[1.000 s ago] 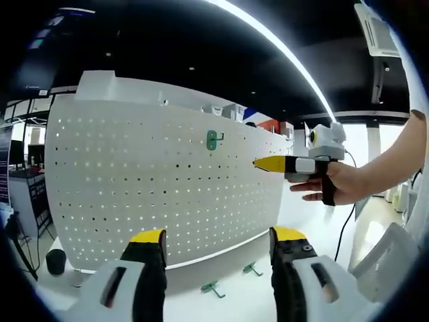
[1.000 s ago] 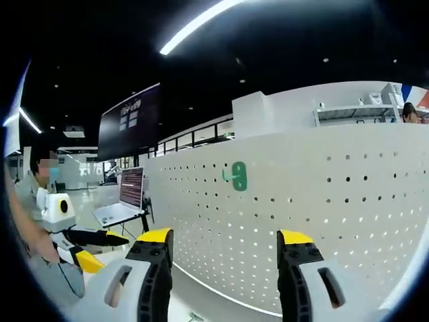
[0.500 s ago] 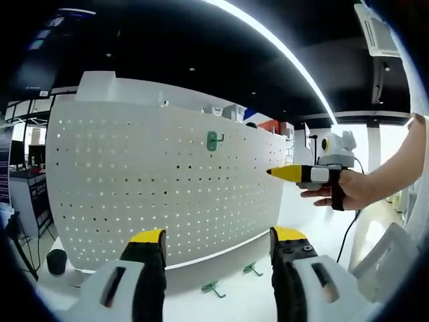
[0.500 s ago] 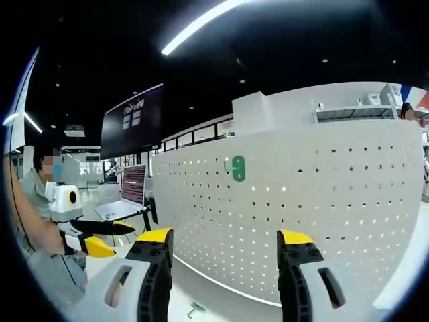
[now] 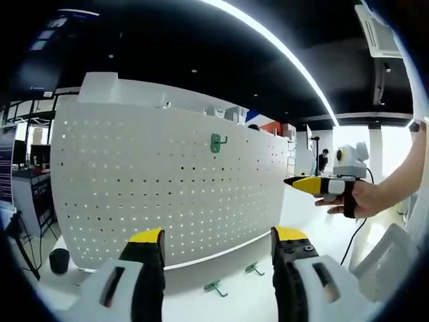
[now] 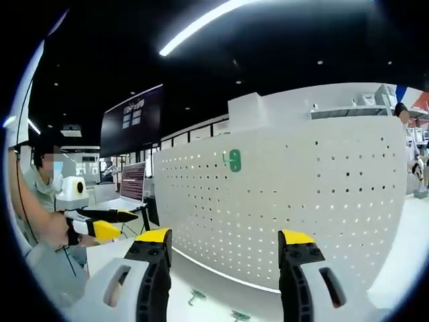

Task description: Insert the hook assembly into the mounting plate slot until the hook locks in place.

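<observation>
Green hook (image 5: 216, 142) seated high on the upright white pegboard (image 5: 161, 181), two spare hooks (image 5: 213, 288) lying on the white surface (image 5: 234, 302) below. Left gripper (image 5: 218, 238) and right gripper (image 6: 226, 240) held back, jaws spread, empty.

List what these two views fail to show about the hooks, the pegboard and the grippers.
- Green hook on the pegboard: too small in either view to tell whether it is locked.
- Loose hooks on the table: partly behind the left gripper jaws in the left gripper view.
- Pegboard's lower edge: cut by the right gripper jaws in the right gripper view.
</observation>
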Tool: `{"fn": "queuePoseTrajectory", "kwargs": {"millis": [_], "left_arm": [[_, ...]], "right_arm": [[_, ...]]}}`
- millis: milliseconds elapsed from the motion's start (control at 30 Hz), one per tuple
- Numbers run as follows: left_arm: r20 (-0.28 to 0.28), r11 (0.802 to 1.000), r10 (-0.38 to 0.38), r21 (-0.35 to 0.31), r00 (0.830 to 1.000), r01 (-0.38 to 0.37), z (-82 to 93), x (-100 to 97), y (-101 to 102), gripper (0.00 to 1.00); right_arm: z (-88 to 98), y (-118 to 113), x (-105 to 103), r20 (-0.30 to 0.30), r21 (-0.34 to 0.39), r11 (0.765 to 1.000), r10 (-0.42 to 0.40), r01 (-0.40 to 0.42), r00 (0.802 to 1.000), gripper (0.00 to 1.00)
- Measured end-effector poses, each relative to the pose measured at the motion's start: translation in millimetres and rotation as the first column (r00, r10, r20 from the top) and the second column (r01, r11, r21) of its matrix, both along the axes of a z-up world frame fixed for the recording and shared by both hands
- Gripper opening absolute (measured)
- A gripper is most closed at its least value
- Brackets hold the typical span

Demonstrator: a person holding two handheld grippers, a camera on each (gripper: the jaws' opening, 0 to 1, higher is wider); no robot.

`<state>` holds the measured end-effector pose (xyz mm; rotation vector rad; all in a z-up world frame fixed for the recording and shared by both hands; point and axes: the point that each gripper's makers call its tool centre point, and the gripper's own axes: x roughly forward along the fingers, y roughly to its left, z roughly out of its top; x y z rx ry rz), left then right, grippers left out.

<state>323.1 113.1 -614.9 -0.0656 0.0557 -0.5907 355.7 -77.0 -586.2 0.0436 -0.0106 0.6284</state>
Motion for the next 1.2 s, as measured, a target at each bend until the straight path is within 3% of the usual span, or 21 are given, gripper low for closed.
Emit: {"fn": "queuePoseTrajectory", "kwargs": {"millis": [400,500,600,1200], "left_arm": [[-0.005,1.0,0.014,-0.006,1.0,-0.014,-1.3,-6.4,7,0.67],[0.002,0.999,0.009,-0.045,1.0,-0.009,3.2,-9.4,7,0.71],[0.003,1.0,0.016,-0.022,1.0,-0.016,1.4,-9.8,8,0.71],[-0.005,1.0,0.011,-0.029,1.0,-0.011,-1.8,-19.8,11,0.72]], "right_arm": [[-12.3,-11,-17,-0.002,0.012,1.0,-0.023,0.023,1.0,0.65],[-14.6,-12,-22,0.002,0.013,1.0,-0.025,0.025,1.0,0.65],[-16.2,-13,-26,0.008,0.012,0.999,-0.031,0.031,0.999,0.66],[-23.3,-24,-49,0.014,0.037,0.997,-0.074,0.074,0.997,0.68]]}}
